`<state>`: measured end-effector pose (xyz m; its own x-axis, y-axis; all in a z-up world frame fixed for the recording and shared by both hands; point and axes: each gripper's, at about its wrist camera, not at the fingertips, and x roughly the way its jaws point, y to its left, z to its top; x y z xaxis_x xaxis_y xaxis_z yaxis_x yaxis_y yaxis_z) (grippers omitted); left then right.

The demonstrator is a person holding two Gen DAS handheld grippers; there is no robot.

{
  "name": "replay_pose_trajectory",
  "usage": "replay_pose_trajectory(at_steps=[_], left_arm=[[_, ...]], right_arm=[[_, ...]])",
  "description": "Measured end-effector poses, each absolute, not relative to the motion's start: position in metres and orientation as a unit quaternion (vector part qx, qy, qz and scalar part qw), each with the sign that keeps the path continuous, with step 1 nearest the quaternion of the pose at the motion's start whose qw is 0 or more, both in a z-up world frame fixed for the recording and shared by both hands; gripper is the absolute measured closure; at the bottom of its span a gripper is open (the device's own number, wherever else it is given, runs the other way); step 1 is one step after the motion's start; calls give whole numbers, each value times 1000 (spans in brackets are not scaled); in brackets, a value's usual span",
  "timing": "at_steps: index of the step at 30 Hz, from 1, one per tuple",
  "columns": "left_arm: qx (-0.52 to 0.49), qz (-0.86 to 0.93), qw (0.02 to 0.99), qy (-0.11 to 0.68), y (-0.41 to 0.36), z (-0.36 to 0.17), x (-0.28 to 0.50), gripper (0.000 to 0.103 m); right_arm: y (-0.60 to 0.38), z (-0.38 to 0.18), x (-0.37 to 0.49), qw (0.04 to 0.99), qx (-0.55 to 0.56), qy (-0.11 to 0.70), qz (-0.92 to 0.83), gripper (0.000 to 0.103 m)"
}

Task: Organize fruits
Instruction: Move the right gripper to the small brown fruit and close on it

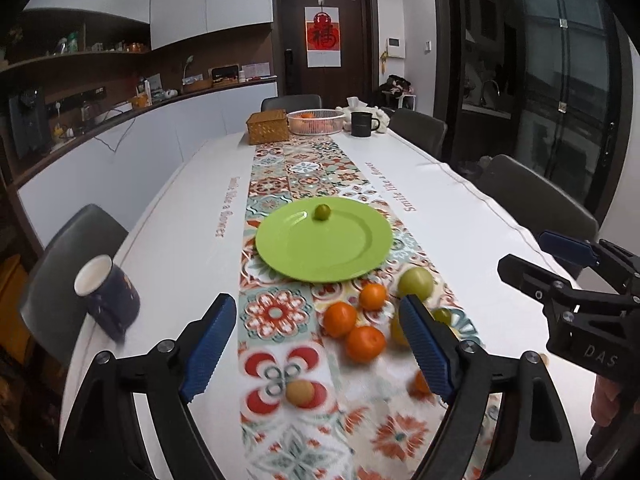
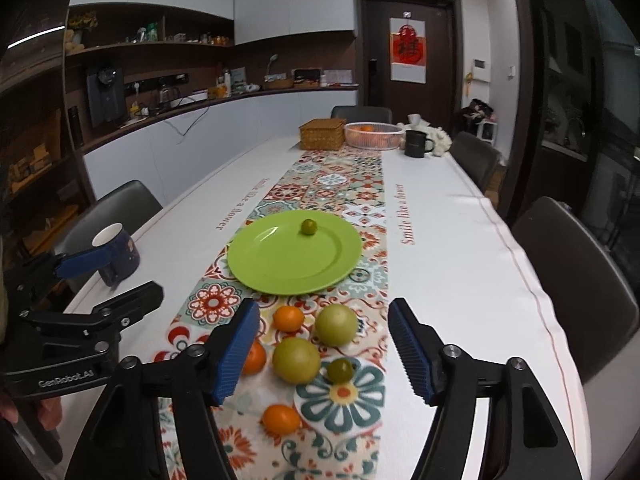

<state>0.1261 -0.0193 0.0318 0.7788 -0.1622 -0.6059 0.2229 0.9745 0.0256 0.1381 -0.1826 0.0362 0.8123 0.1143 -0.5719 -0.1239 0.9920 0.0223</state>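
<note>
A green plate (image 1: 352,252) (image 2: 272,264) lies on the patterned runner with one small green fruit (image 1: 321,212) (image 2: 309,227) on its far side. Near me lie several loose fruits: oranges (image 1: 339,319) (image 2: 288,318), two large green fruits (image 2: 336,325) (image 2: 296,360), a small green one (image 2: 340,370) and a small tan one (image 1: 300,392). My left gripper (image 1: 320,352) is open and empty above the fruits. My right gripper (image 2: 324,352) is open and empty above the green fruits; it also shows in the left wrist view (image 1: 536,256).
A dark blue mug (image 1: 106,292) (image 2: 118,254) stands at the table's left edge. At the far end stand a wicker box (image 1: 268,127), a white basket of oranges (image 1: 316,122) and a black mug (image 1: 362,123). Chairs line both sides.
</note>
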Motion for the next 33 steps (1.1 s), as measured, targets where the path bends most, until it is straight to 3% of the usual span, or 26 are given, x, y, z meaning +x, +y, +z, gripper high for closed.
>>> replay_pose_trajectory(at_steps=[16, 33], left_arm=[[79, -159, 938, 298, -59, 0, 59, 19], [107, -194, 896, 385, -105, -65, 91, 21]], right_arm=[[-225, 10, 47, 946, 5, 323, -16, 34], [-273, -51, 57, 916, 29, 396, -57, 34]])
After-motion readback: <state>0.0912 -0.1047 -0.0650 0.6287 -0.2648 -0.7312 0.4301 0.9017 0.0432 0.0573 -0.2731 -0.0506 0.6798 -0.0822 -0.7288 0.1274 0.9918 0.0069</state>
